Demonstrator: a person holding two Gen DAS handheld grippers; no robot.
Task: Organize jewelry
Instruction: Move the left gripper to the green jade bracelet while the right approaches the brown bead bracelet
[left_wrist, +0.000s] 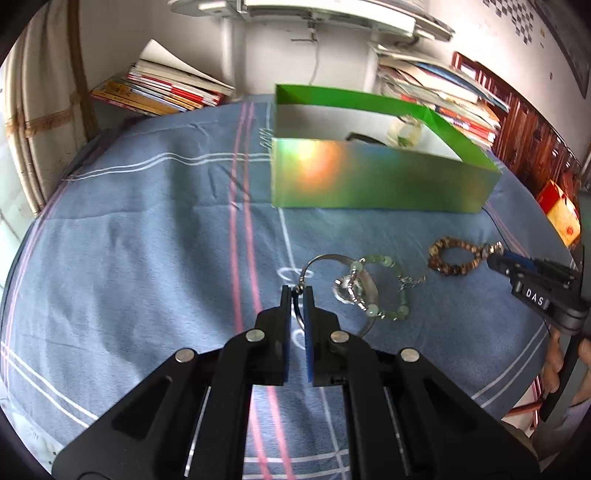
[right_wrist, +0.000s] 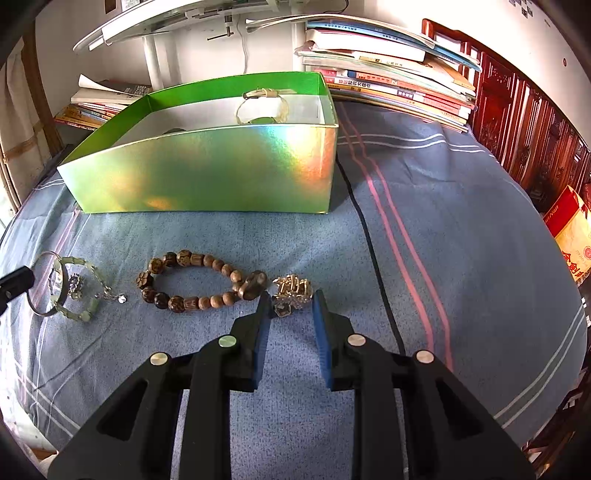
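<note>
While the left gripper (left_wrist: 297, 291) was pinched down on the thin silver bangle (left_wrist: 317, 263), its blue pads had the wire rim squeezed between them, near the front edge of the bed and a bit left of its middle. That bed was covered in a blue striped sheet (left_wrist: 147, 229), so that's what carried everything. The bangle lay tangled with a green bead bracelet (left_wrist: 384, 291) just to its right, the two overlapping, with a small chain trailing off toward the next piece.

Next along was the brown wooden bead bracelet (right_wrist: 192, 280), flat on the sheet and lying apart from the green one. Its big end bead sat just beside the left finger of the right gripper (right_wrist: 290, 299). That gripper's jaws stood partly apart around a little gold and crystal cluster (right_wrist: 293, 291); honestly I couldn't tell if the pads were actually pressing on it.

Behind all this, toward the back edge, sat the shiny green box (right_wrist: 221, 173), open on top, with a pale bangle (right_wrist: 260, 107) already leaning inside at its far wall. Stacks of books (right_wrist: 391, 74) sat beyond the back right corner.
</note>
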